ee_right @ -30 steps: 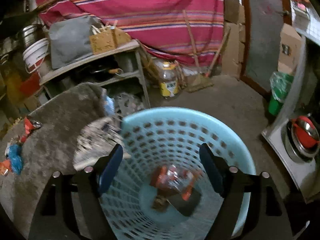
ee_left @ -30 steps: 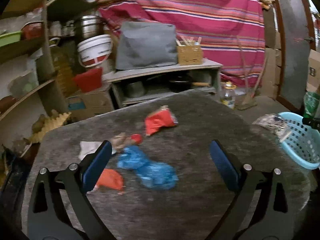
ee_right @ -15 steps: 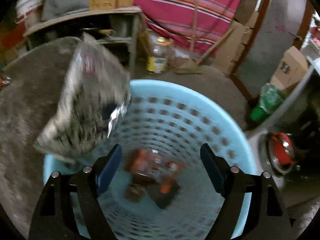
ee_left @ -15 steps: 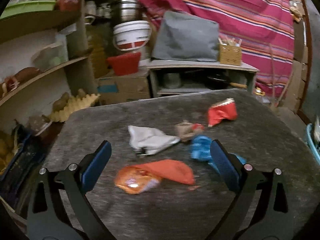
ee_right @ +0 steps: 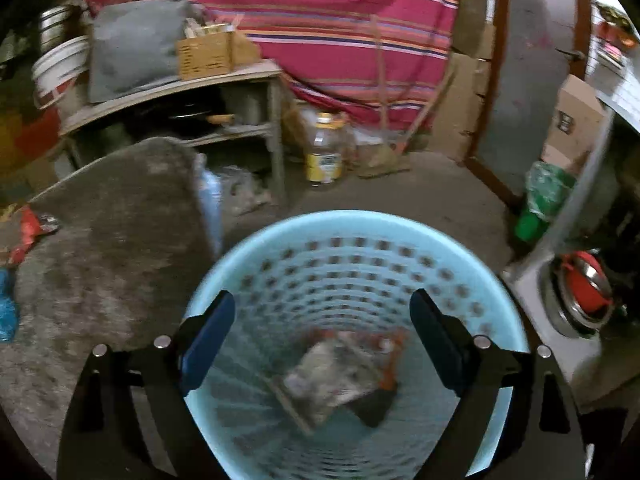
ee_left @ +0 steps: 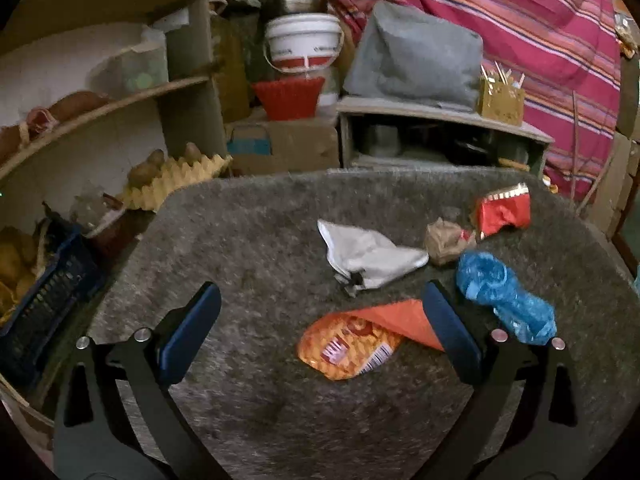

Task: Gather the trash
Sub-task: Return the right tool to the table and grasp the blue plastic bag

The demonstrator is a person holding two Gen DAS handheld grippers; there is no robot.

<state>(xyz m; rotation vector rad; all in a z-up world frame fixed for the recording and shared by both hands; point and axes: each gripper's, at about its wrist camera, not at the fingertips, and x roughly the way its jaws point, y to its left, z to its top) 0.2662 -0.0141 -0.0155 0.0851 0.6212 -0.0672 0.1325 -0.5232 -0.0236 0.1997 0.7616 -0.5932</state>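
Your right gripper (ee_right: 318,340) is opening with nothing in it above the blue basket (ee_right: 256,256) where some trash already lies, and your left gripper (ee_left: 320,324) hangs wide and empty over the orange wrapper (ee_left: 352,344), with four more pieces left on the table (ee_left: 248,240).

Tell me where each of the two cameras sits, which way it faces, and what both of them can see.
Left wrist: on the left gripper, angled down at the grey table with its litter; only its open fingers show.
Right wrist: on the right gripper, over the blue basket; its empty jaws are opening.
Shared: the table, red wrapper, blue bag and striped cloth.
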